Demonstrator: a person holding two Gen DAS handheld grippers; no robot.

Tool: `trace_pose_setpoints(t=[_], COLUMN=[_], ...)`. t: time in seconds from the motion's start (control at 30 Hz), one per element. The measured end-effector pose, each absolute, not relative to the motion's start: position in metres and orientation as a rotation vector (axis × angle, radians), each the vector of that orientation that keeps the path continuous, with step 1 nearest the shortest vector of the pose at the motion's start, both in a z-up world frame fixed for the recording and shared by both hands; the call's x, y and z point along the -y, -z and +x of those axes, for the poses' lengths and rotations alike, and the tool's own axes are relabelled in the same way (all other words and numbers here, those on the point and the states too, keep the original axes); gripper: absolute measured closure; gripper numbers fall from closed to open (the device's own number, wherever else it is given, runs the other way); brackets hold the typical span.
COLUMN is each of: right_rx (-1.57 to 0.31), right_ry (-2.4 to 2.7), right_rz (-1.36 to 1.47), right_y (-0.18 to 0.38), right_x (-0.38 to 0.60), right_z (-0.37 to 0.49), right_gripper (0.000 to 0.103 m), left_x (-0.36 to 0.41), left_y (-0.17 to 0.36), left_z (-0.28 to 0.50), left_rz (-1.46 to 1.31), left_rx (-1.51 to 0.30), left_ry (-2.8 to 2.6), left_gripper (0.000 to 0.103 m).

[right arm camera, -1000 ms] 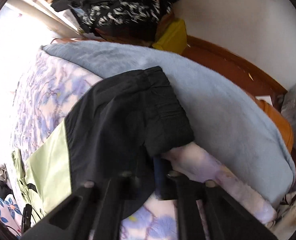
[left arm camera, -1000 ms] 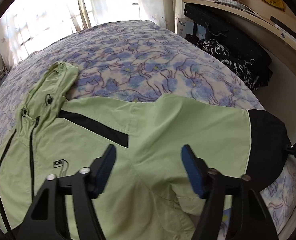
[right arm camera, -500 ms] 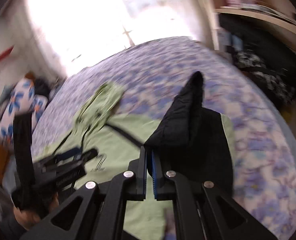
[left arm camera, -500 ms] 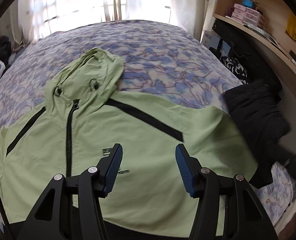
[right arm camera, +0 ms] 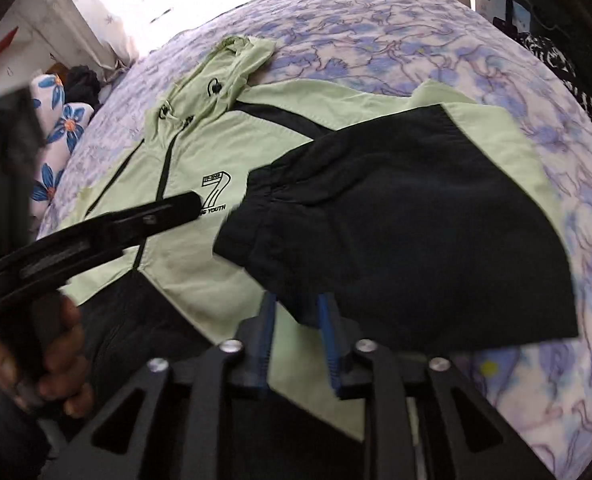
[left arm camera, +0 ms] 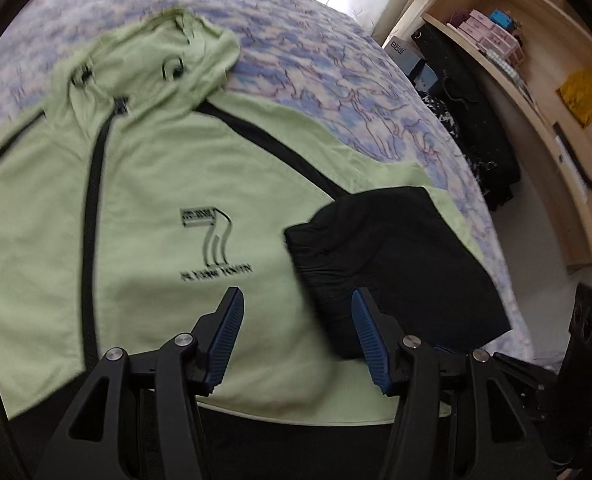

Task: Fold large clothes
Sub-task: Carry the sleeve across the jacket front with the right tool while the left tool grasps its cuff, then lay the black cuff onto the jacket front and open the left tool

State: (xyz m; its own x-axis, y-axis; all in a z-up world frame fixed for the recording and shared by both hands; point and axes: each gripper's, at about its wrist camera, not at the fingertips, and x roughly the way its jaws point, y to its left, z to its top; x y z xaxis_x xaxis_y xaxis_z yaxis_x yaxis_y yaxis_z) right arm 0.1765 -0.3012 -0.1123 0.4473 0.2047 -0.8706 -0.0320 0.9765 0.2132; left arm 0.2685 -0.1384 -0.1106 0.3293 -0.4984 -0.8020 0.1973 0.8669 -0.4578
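Pale green hooded jacket [left arm camera: 148, 208] spread front-up on the patterned bed [left arm camera: 336, 64], hood toward the window. Black sleeve end [right arm camera: 408, 224] folded inward across the chest, beside the printed 7 logo [right arm camera: 216, 192]. Left claw [left arm camera: 296, 332] spread wide, hovering empty above the hem. Right claw [right arm camera: 296, 328] parted, blue pads on either side of the sleeve's near edge, not pinching.

The jacket [right arm camera: 200, 152] bore a black outlined numeral "7" on its chest, with a small illegible tab at the numeral's 10 o'clock. At the numeral's 6 o'clock ran a line ending in "YOUTH"; its first word was cut off. A box [left arm camera: 401, 47] at the bed's 2 o'clock carried blurred lettering, unreadable.
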Motion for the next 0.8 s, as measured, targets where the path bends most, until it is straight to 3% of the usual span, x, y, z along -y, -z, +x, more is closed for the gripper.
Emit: trace_pose_setpoints(t=[0.07, 0.4, 0.43, 0.5, 0.6, 0.8], right_rx=[-1.081, -1.073, -1.076, -1.083, -1.085, -1.069], right_ry=[-0.150, -0.173, -0.173, -0.172, -0.160, -0.141], right_rz=[0.169, 0.187, 0.194, 0.200, 0.196, 0.195], right_y=[0.105, 0.092, 0.094, 0.096, 0.097, 0.091], right_x=[0.308, 0.320, 0.320, 0.320, 0.322, 0.329], right_z=[0.169, 0.148, 0.148, 0.149, 0.148, 0.143], right_gripper=[0.066, 0.066, 0.066, 0.066, 0.066, 0.066], left_x=[0.140, 0.169, 0.173, 0.185, 0.199, 0.172], left_y=[0.119, 0.157, 0.158, 0.154, 0.123, 0.022], left_z=[0.270, 0.269, 0.269, 0.267, 0.265, 0.269], left_rz=[-0.372, -0.416, -0.402, -0.370, -0.239, -0.063], left_rx=[-1.184, -1.279, -1.278, -1.269, -1.155, -0.839], left_ry=[0.505, 0.515, 0.516, 0.518, 0.504, 0.410], left_gripper=[0.048, 0.048, 0.055, 0.083, 0.094, 0.097])
